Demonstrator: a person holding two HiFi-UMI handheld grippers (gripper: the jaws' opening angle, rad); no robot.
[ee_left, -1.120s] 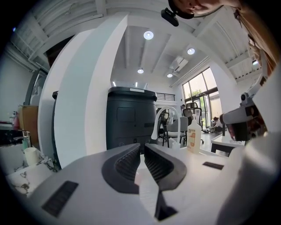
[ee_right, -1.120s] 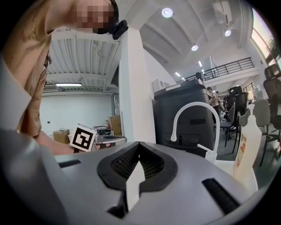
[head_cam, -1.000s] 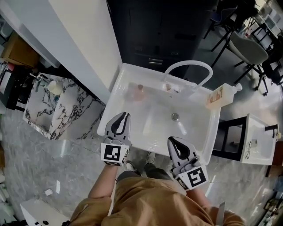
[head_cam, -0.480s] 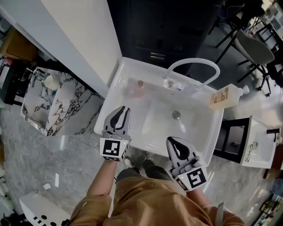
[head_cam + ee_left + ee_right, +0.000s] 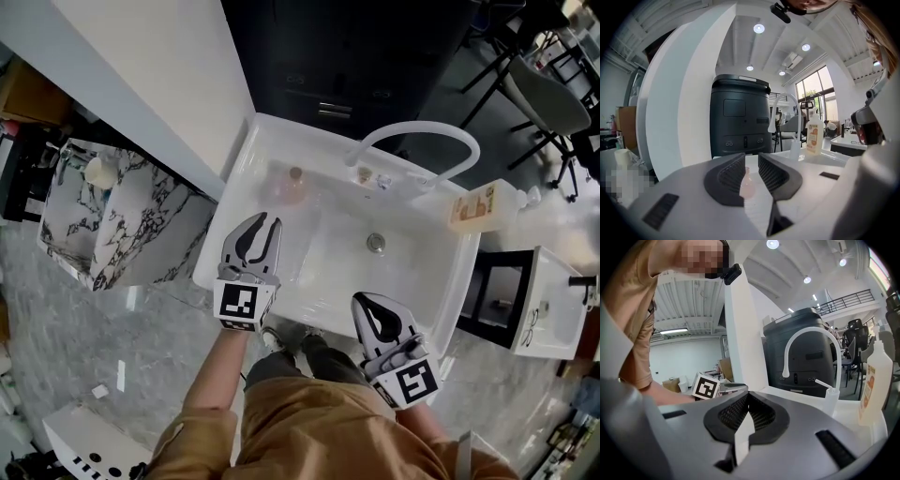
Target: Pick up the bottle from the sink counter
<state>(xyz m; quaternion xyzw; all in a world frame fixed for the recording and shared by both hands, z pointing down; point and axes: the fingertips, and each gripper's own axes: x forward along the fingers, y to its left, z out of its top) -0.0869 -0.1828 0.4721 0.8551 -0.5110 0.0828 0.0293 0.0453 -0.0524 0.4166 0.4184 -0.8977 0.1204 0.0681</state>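
Head view shows the big white sink point(image 5: 337, 272) right below me. It sits where it sat a second ago, and nothing on it has been moved.

What has changed is my left gripper point(image 5: 262, 225). A second ago it hung back at the near edge of the sink with its jaws almost together. Now it has come forward over the left side of the sink, and its jaws have just been opening. There is a clear gap between them, and they are not pressing on anything.

My right gripper point(image 5: 370, 305) waits by the near edge of the sink, about where it was. Its jaws are together and hold nothing.

The tall soap bottle point(image 5: 483, 206) with the orange label stands on the far right corner, well away from both grippers. I don't think that is the one I am going for.

The small pink bottle point(image 5: 293, 185) stands upright at the far left of the sink counter, straight ahead of my left gripper but still apart from it. In the left gripper view I can see it point(image 5: 746, 185) through the gap between my open jaws, so I am lined up with it.

I think this means the reach has begun but the grab has not. I need to go further forward until the little bottle is between the jaws, then close on it gently, because it looks light and easy to tip over.
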